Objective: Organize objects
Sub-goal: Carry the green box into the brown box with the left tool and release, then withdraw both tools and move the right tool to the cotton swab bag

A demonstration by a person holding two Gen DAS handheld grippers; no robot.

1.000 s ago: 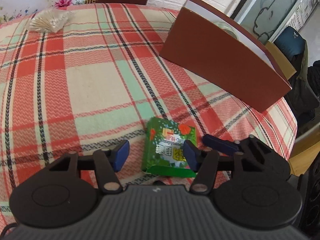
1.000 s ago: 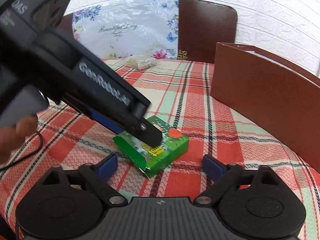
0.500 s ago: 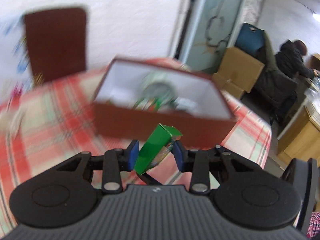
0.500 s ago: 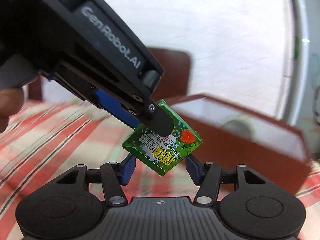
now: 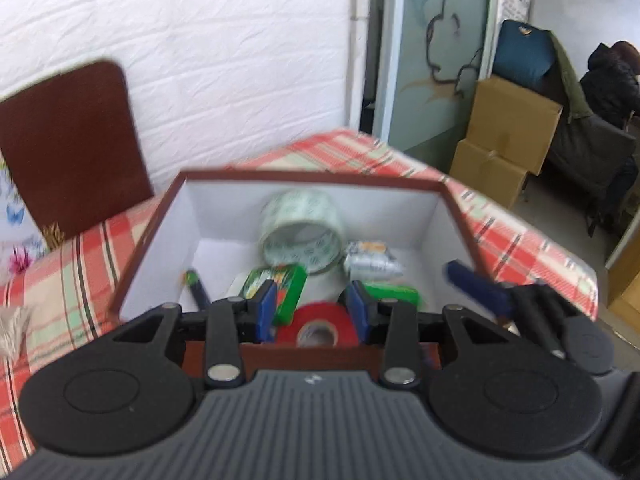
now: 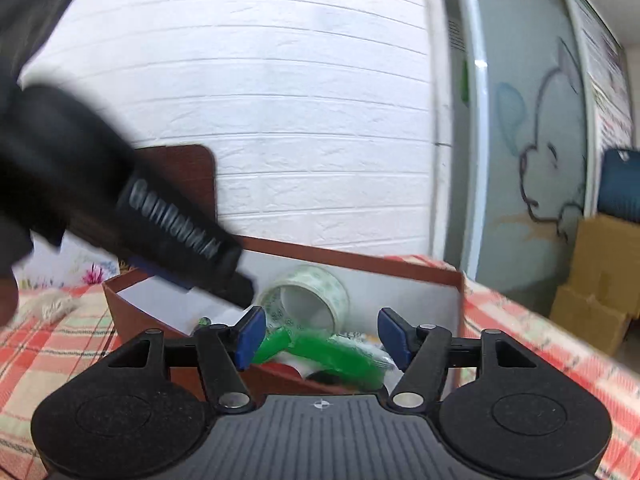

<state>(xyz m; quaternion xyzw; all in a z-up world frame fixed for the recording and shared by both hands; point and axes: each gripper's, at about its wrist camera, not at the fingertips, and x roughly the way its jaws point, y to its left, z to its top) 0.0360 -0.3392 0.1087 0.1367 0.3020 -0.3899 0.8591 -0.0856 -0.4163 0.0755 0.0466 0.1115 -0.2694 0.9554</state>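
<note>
Your box (image 5: 148,236) looks like matt brown card outside, with smooth white paper lining. The tape roll (image 5: 302,232) is glossy clear plastic; the red roll (image 5: 316,320) is smooth and shiny. The green carton (image 5: 288,292) is printed glossy card. The worktop's checked cloth (image 5: 76,280) looks woven and matt.

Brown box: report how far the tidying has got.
Done: clear tape roll, red tape roll and foil packet lie inside the brown box. In hand: green printed carton sits by the left tool over the box; grip unclear. Left: whitish bundle on the plaid tablecloth.
</note>
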